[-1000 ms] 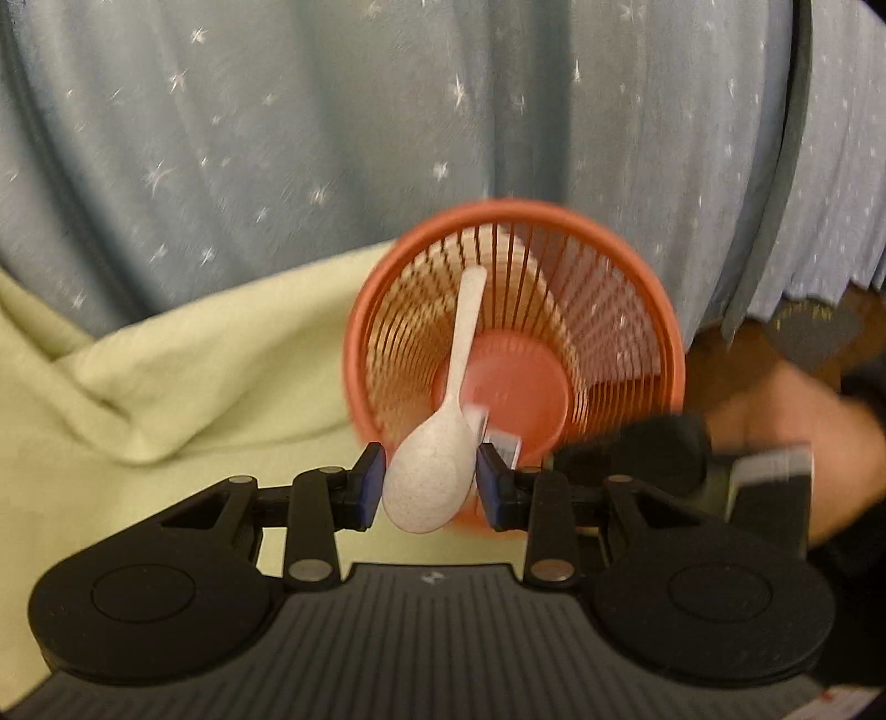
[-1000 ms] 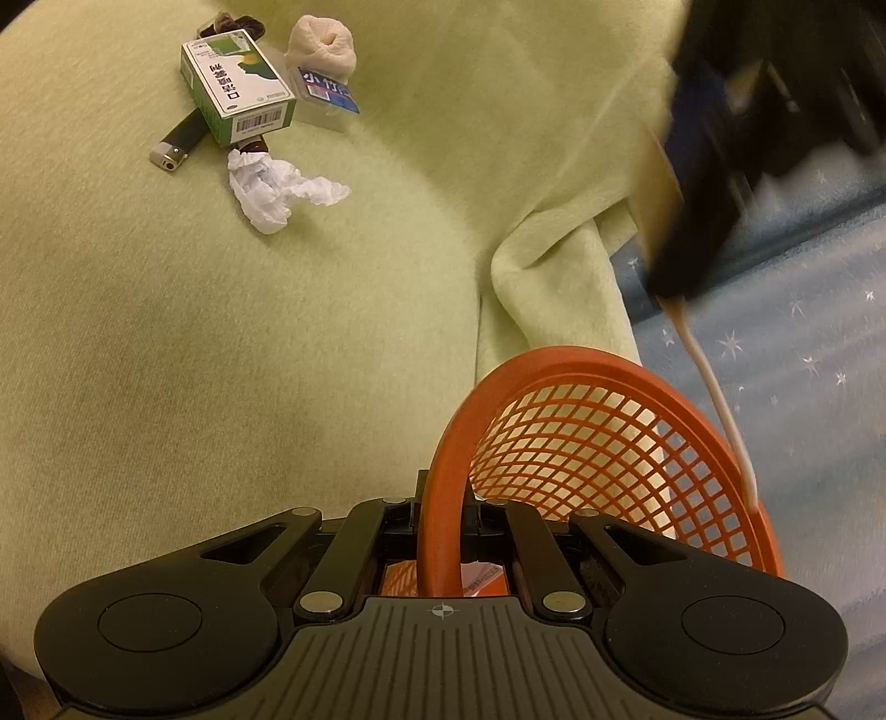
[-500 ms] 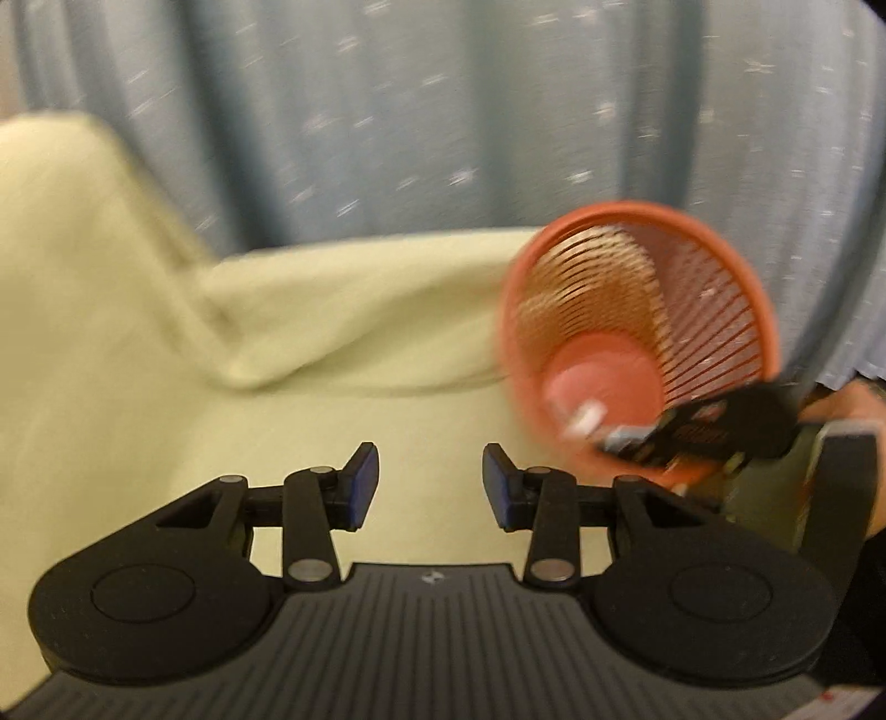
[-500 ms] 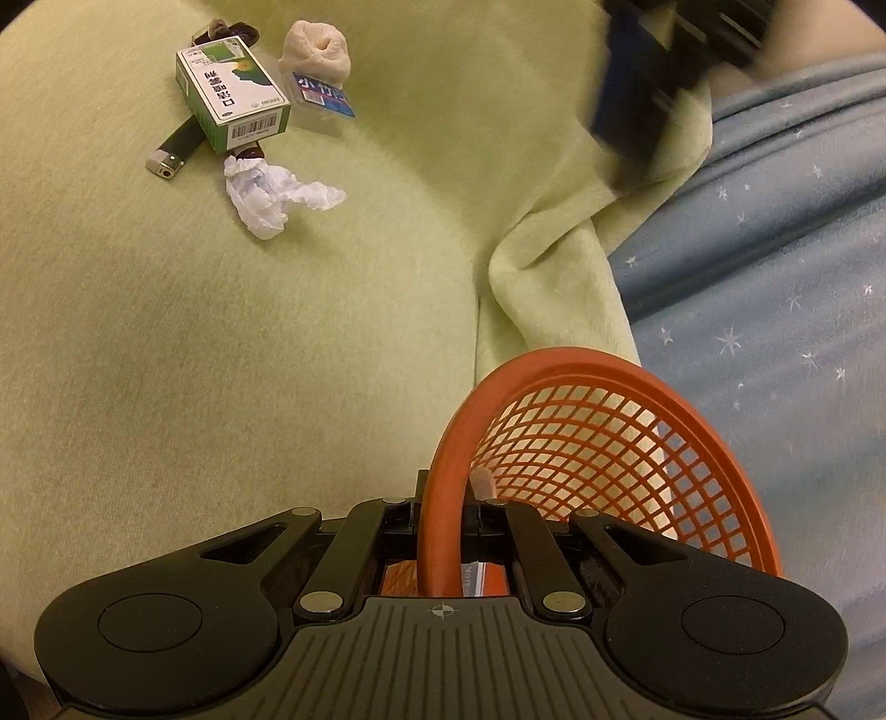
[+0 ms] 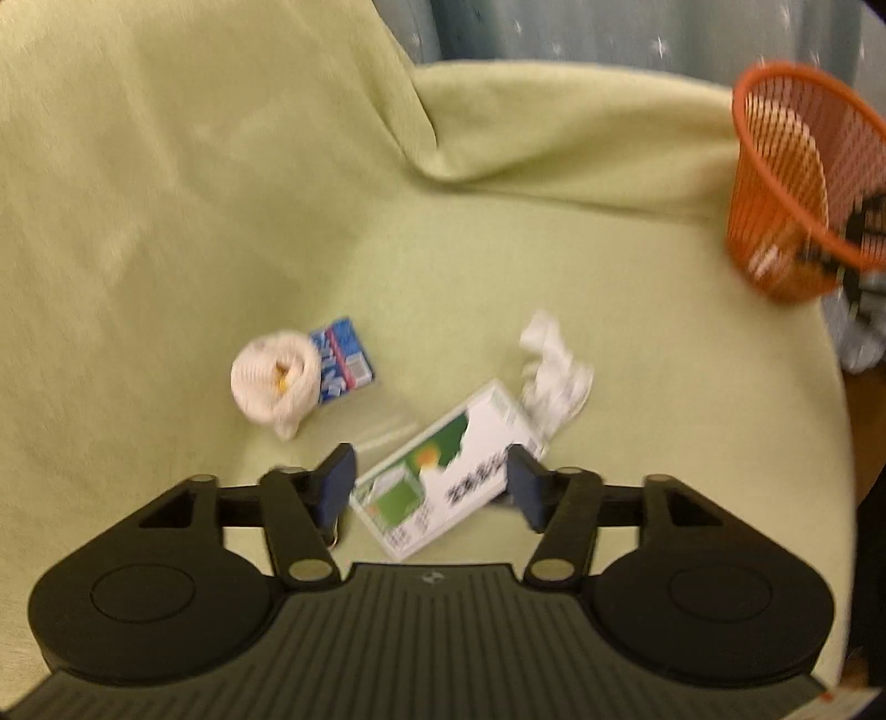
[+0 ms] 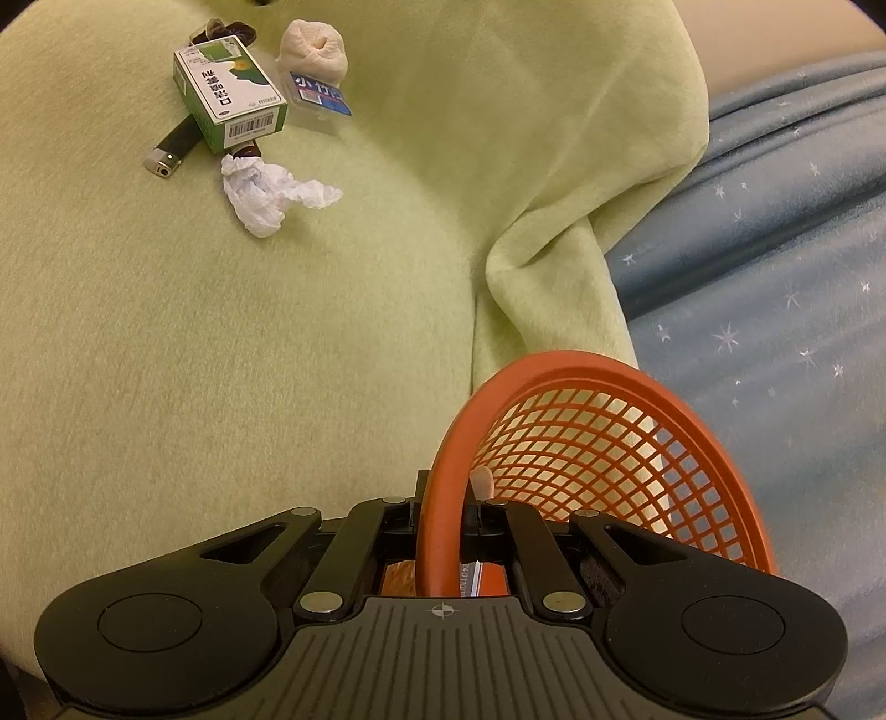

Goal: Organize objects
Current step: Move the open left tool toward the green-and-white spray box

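My right gripper [image 6: 443, 512] is shut on the rim of the orange mesh basket [image 6: 598, 443], which also shows far right in the left wrist view [image 5: 797, 183]. A spoon handle tip [image 6: 483, 481] pokes up inside the basket. My left gripper [image 5: 429, 484] is open and empty, hovering over a green and white box [image 5: 443, 476], also seen in the right wrist view [image 6: 230, 99]. Around the box lie a crumpled white tissue [image 5: 554, 371], a rolled beige sock [image 5: 274, 382], a blue packet [image 5: 343, 360] and a lighter [image 6: 171, 147].
Everything rests on a pale green blanket [image 6: 221, 360] with a raised fold [image 5: 432, 127]. A blue star-patterned cloth [image 6: 775, 277] lies beside the basket. A dark object [image 6: 221, 27] is partly hidden behind the box.
My left gripper let the spoon go into the basket, then swung left and down to hover open over the box. The right gripper still holds the basket rim.
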{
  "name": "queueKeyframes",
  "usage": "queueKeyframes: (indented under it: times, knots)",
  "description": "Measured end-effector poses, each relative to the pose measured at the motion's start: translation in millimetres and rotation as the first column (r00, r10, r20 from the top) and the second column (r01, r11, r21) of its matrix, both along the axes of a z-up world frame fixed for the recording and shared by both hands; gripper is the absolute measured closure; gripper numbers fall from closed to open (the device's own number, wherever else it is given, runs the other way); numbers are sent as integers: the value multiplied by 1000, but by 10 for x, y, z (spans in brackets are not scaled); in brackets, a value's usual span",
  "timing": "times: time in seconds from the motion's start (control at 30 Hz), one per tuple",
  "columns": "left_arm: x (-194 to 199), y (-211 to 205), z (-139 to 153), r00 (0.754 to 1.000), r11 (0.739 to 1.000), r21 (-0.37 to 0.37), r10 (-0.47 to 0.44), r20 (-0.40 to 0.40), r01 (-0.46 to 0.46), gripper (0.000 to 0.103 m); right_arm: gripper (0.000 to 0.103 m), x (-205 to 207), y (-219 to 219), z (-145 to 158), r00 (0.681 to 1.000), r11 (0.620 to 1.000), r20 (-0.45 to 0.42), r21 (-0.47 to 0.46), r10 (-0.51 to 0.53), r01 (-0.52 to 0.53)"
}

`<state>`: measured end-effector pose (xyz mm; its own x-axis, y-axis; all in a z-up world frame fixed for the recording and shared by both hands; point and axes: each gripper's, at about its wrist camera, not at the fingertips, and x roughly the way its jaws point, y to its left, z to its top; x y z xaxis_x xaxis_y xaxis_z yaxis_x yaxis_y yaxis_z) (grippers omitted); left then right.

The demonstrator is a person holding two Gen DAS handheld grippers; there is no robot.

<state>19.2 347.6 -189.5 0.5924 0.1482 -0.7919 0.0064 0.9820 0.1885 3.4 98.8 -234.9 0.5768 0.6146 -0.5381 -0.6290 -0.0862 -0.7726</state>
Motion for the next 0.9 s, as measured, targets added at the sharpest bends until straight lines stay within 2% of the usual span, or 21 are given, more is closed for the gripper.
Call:
queueKeyframes:
  times: [0.1, 0.2, 0.33, 0.4, 0.5, 0.6, 0.73, 0.8, 0.9]
  knots:
    - [-32, -7, -162, 997, 996, 66, -66, -26, 67, 30, 101, 7, 1, 4, 1000, 1000, 1, -2, 0, 0]
    - [-45, -44, -329, 987, 980, 132, -143, -69, 151, 28, 101, 13, 6, 7, 1000, 1000, 2, -5, 1, -1]
    - [17, -84, -572, 972, 956, 192, -201, -120, 221, 28, 101, 12, 14, 12, 1000, 1000, 2, -9, 2, -2]
    - [58, -82, -672, 966, 935, 250, -224, -131, 250, 28, 101, 11, 13, 7, 1000, 1000, 3, -11, 5, -5]
    - [127, -74, -758, 952, 911, 285, -263, -157, 298, 28, 101, 11, 13, 1, 1000, 1000, 5, -13, 8, -8]
    - [196, -54, -817, 939, 904, 269, -291, -183, 332, 28, 101, 13, 13, 1, 1000, 1000, 5, -13, 7, -7]
    - [256, -25, -798, 940, 919, 229, -279, -196, 320, 36, 101, 15, 15, 0, 1000, 1000, 6, -15, 8, -8]
    - [264, -24, -772, 942, 933, 200, -256, -217, 300, 37, 101, 12, 33, -7, 1000, 1000, 7, -18, 9, -9]
    - [201, -53, -713, 947, 961, 110, -223, -233, 253, 45, 101, 6, 47, -10, 1000, 1000, 8, -21, 8, -8]
